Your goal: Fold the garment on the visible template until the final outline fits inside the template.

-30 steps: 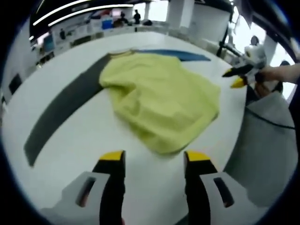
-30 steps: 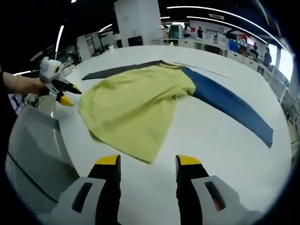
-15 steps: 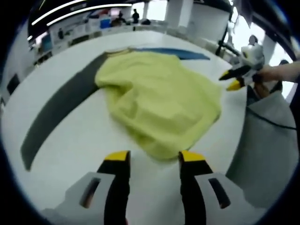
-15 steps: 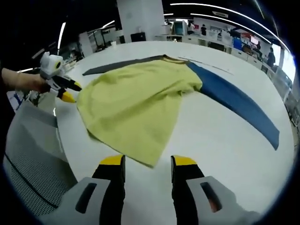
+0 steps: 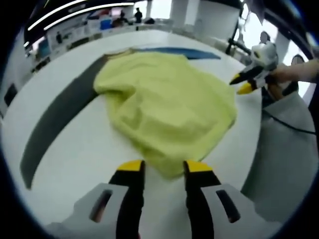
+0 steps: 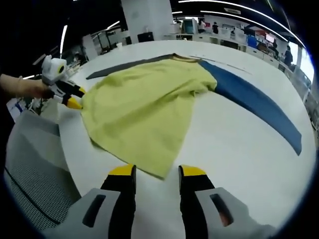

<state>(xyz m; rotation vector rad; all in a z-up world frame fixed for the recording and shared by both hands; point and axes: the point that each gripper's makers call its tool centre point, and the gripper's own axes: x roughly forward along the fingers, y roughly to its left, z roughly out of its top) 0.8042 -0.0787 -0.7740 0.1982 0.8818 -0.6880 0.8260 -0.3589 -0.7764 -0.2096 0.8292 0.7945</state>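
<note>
You are lining up both corner grabs: the yellow garment lies crumpled on the white bench, between grey and blue strips. Your left claw and right claw are both released, each straddling a near hem corner. Next, I judge, clench.

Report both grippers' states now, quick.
Left gripper: open, jaws astride the yellow-green fabric garment's corner.
Right gripper: open, at another garment corner.

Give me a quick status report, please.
Left hand-held gripper and right hand-held gripper open at shirt corners. Shirt unfolded on table. Nothing in the way.
</note>
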